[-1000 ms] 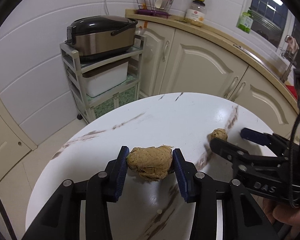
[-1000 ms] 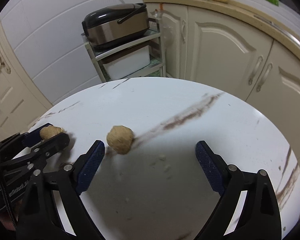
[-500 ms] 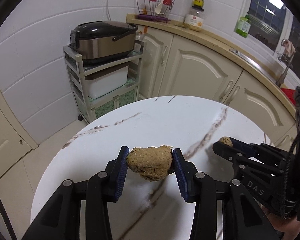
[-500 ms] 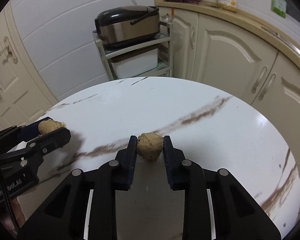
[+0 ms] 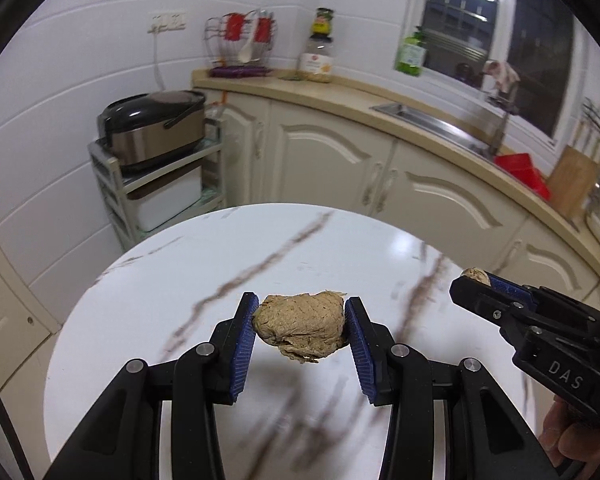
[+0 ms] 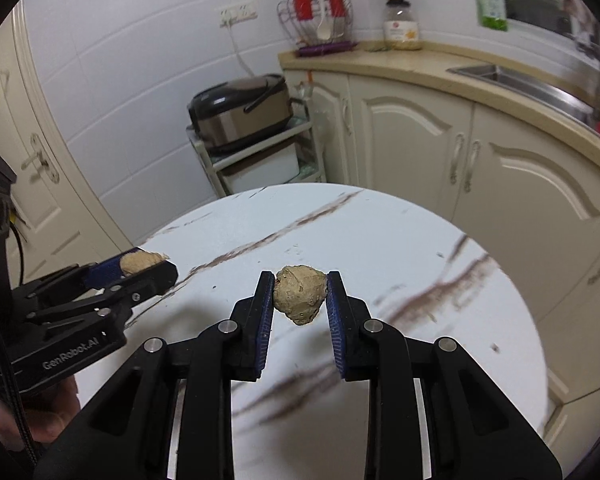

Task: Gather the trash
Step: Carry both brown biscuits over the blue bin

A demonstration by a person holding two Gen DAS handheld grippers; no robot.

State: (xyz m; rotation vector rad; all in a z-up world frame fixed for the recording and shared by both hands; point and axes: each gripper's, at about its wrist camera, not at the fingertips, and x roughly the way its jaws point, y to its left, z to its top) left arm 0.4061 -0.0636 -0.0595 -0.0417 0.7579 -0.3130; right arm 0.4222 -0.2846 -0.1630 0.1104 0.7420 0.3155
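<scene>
1. Left wrist view: our left gripper (image 5: 300,322) clamps the larger brown paper wad (image 5: 300,330) between its jaws, clear above the round worktop (image 5: 188,280). We should keep the squeeze steady while carrying. The right gripper (image 5: 474,280) rides close alongside, so we keep them apart.

2. Right wrist view: our right gripper (image 6: 300,294) has just closed its jaws on the small paper ball (image 6: 300,294), lifted off the worktop. Open room lies ahead; no bin is visible.

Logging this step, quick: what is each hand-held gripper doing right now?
Left hand-held gripper: shut on the large brown wad.
Right hand-held gripper: shut on the small brown ball.
</scene>
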